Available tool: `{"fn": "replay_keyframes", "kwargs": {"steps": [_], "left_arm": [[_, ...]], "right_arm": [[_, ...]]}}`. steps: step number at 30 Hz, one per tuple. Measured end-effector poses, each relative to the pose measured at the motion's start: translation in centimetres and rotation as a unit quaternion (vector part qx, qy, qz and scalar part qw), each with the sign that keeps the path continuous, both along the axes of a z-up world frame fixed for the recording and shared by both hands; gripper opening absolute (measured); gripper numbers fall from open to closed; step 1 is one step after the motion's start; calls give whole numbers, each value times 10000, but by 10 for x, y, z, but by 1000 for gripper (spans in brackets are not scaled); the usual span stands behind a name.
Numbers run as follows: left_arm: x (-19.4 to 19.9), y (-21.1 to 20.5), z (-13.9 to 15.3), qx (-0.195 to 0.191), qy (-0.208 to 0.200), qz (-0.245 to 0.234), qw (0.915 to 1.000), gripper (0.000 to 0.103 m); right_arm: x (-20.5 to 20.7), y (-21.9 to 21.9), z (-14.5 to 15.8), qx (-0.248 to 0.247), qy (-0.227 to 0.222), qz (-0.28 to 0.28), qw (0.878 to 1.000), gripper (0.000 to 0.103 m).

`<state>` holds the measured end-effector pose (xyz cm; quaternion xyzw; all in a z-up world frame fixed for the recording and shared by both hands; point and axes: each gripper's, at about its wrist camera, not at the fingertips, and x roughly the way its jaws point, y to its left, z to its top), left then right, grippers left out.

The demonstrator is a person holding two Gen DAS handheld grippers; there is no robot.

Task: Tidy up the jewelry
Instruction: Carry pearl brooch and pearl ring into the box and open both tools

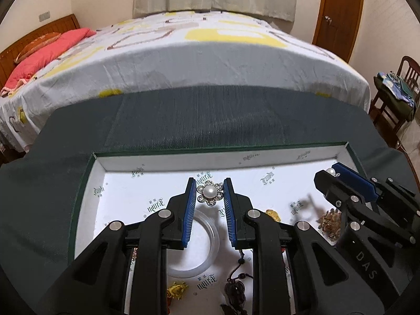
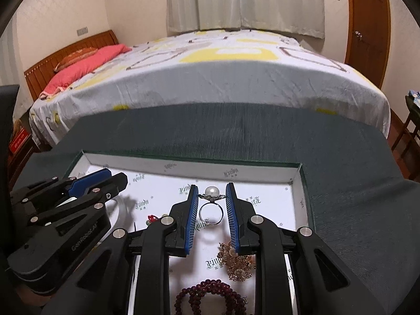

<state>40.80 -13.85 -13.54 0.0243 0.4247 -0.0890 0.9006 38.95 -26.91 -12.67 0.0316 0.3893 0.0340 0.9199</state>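
Note:
A white tray (image 1: 262, 157) with a green rim holds the jewelry. My left gripper (image 1: 210, 193) is shut on a flower-shaped pearl brooch (image 1: 210, 193) and holds it above the tray. My right gripper (image 2: 212, 197) is shut on a pearl ring (image 2: 211, 207), its band hanging down between the pads. In the left wrist view the right gripper (image 1: 334, 172) shows at the right with the pearl at its tip. In the right wrist view the left gripper (image 2: 105, 176) shows at the left.
In the tray lie a clear bangle (image 1: 210, 246), a gold charm (image 1: 177, 290), a dark carved pendant (image 1: 235, 291), a gold cluster brooch (image 2: 237, 262) and a dark red bead bracelet (image 2: 210, 298). The tray sits on a dark green cloth (image 1: 183, 120); a bed (image 1: 183, 60) lies behind.

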Motion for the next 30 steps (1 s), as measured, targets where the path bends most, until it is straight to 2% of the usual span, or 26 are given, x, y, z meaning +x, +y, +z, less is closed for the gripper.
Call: {"fn": "replay_keyframes", "kwargs": {"steps": [8,12,17,19,20,21,30], "left_arm": [[9,2,-13,29,258,53,9996,21],[9,1,-15,46,274,39,9996,31],[8,1,-14,47,261,25,9996,35],[8,1,-13,44,230,34,9997,46],[8,1,-12,42,205,43,9998,48],[7,1,-11,45,178,54,9998,48],[7,1,-10,37,155,79,9998,50]], "right_arm": [[12,-2,-6,-56,227,-8,9997,22],[15,-1,-8,-68,290,-14,9996,22],[14,-1,-10,-83,343,-1,9994,23],[15,0,-9,-89,355,14,9993,30],[15,0,-9,-95,328,3,9994,39],[14,-1,-8,-97,301,-14,9995,41],[12,0,-7,-121,245,-35,9996,41]]}}
